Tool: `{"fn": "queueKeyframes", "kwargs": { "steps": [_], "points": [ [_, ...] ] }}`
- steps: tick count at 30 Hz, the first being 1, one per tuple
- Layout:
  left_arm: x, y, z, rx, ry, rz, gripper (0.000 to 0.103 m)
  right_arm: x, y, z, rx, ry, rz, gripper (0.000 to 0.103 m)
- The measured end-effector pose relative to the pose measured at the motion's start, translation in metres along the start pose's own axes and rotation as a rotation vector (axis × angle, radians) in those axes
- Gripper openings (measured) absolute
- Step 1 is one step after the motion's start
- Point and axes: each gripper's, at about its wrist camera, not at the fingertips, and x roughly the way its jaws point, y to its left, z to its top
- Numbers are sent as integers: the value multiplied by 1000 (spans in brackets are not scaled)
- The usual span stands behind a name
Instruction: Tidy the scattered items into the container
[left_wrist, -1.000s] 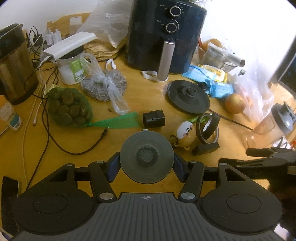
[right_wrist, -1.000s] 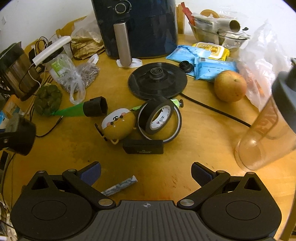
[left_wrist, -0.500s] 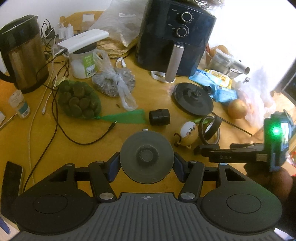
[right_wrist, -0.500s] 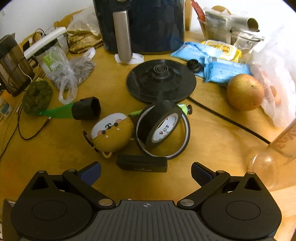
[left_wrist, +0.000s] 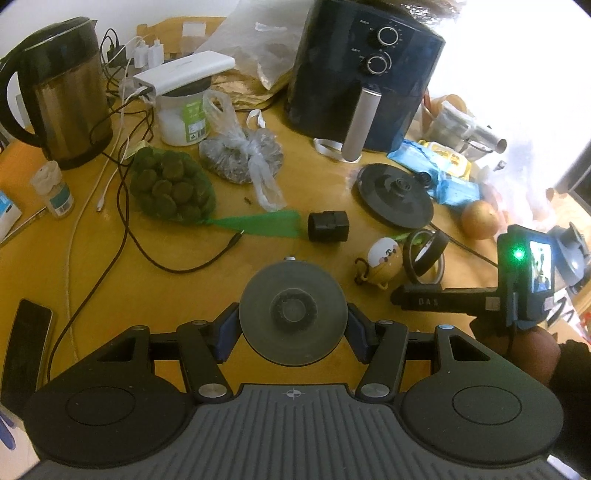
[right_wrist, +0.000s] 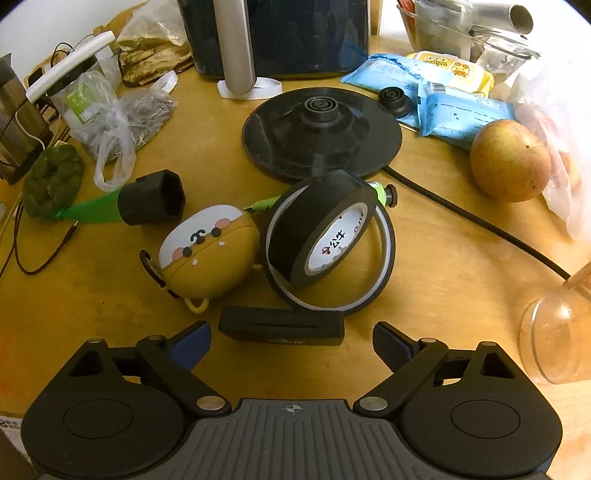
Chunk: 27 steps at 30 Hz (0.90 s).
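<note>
My left gripper (left_wrist: 293, 321) is shut on a round grey disc (left_wrist: 293, 313), held above the wooden table. My right gripper (right_wrist: 291, 341) is open, its blue-padded fingertips (right_wrist: 192, 338) on either side of a flat black bar (right_wrist: 281, 326) lying on the table. Just beyond the bar lie a yellow cartoon-face pouch (right_wrist: 207, 256), a black tape roll (right_wrist: 321, 236) leaning on a thin black ring (right_wrist: 369, 291), and a black hexagonal adapter (right_wrist: 153, 199). The right gripper's side also shows in the left wrist view (left_wrist: 443, 301). I see no container.
A dark air fryer (left_wrist: 364, 74), kettle base (right_wrist: 321, 136) with its cord, an apple (right_wrist: 509, 160), wipe packets (right_wrist: 461, 110) and a clear bottle (right_wrist: 554, 332) stand around. At left are a kettle (left_wrist: 62, 96), a green bag (left_wrist: 170, 184), cables and a phone (left_wrist: 26, 347).
My right gripper has moved forward and down until its open fingers flank the black bar. My left gripper, still holding the disc, has drawn back, widening its view of the table.
</note>
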Motion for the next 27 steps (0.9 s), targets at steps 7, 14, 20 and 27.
{"fn": "queueKeyframes", "kwargs": {
  "steps": [7, 14, 20, 27],
  "points": [
    [-1, 1, -2, -3, 4, 4, 58, 1, 2, 3, -22, 8, -4, 72],
    [-3, 0, -3, 13, 3, -2, 58, -9, 6, 2, -50, -1, 1, 72],
    [-3, -1, 0, 28, 3, -16, 58, -23, 4, 0, -41, -9, 15, 72],
    [-1, -3, 1, 42, 7, -26, 58, -49, 3, -6, -47, -34, 36, 72]
  ]
}}
